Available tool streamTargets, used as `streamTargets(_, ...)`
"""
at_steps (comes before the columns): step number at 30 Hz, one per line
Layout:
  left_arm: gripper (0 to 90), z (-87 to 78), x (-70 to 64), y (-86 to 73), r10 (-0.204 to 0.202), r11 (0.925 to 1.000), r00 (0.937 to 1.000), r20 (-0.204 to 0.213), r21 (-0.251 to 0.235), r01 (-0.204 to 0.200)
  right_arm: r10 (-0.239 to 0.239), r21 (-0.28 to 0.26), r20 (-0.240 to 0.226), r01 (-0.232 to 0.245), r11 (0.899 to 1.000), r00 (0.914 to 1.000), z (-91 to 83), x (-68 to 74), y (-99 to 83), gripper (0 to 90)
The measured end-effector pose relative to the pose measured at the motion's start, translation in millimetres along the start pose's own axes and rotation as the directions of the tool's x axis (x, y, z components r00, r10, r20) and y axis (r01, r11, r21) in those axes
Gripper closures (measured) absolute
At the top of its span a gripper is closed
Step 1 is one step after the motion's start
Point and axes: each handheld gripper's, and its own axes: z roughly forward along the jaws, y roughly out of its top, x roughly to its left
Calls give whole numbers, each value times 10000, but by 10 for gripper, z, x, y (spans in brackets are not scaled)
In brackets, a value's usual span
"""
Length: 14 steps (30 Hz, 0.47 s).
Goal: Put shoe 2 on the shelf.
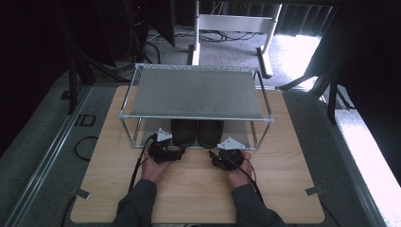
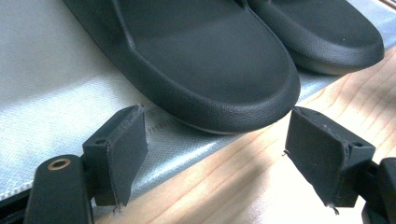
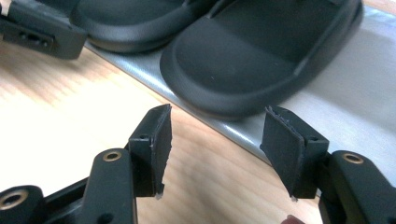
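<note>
Grippers sit at the front edge of the rack's lower shelf (image 1: 149, 128), near the middle of the table (image 1: 198, 189). Left gripper (image 1: 182, 153) is open, jaws apart before the left slipper's (image 2: 196, 60) heel. Right gripper (image 1: 211, 156) is open likewise before the right slipper (image 3: 257, 56). Both slippers lie side by side on the lower shelf, heels at its front edge.

Near half of table (image 1: 198, 189): bare wood, open to either hand
Lower shelf opening: faces the table's near edge, with the left gripper (image 1: 166, 152) and right gripper (image 1: 227, 157) just before it
Inside it: two black slippers (image 1: 197, 132) side by side fill the middle
Overhead: grey top shelf (image 1: 196, 93) roofs the slot
Sides: rack posts (image 1: 255, 135) wall it in
</note>
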Motion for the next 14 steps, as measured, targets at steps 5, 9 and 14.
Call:
streamTargets(5, 213, -31, -17, -21, 68, 9998, 9999, -77, -196, -69, 49, 41, 213, -50, 10000, 9998, -144, -86, -82, 423)
streamTargets(9, 213, -79, -42, -57, 78, 9991, 9999, -102, -414, -82, 186, 117, 364, -190, 9998, 9992, -238, -174, -168, 421)
streamTargets(14, 213, -147, -85, -112, 76, 9979, 9999, -83, -640, -81, 251, 279, 498, -265, 9993, 9984, -318, -259, -255, 415)
